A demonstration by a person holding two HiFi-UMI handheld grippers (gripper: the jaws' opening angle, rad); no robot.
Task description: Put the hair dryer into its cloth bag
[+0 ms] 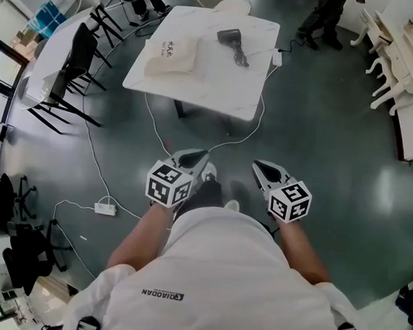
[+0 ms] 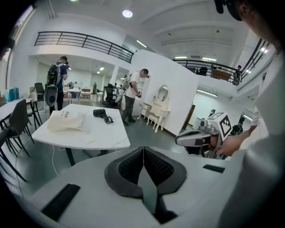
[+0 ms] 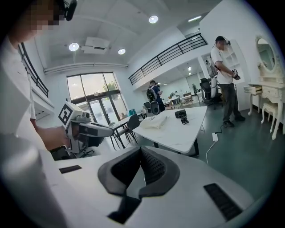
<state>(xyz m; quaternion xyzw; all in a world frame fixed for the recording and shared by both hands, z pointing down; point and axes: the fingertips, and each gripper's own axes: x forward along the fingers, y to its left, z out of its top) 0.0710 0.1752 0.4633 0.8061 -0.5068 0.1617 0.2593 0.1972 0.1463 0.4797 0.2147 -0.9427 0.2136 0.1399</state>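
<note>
On the white table (image 1: pixel 218 92) ahead, a black hair dryer (image 1: pixel 231 40) lies with its cord coiled beside it. A cream cloth bag (image 1: pixel 170 54) rests flat to its left. The same bag (image 2: pixel 66 120) and dryer (image 2: pixel 100 113) show far off in the left gripper view, and the bag (image 3: pixel 156 121) and dryer (image 3: pixel 180 114) again in the right gripper view. My left gripper (image 1: pixel 197 156) and right gripper (image 1: pixel 260 166) hover over the floor well short of the table. Both are shut with nothing between the jaws.
Black chairs (image 1: pixel 77 62) stand left of the table. A white cable runs across the floor to a power strip (image 1: pixel 106 208). White vanity furniture (image 1: pixel 402 54) lines the right side. People stand beyond the table (image 2: pixel 134 93).
</note>
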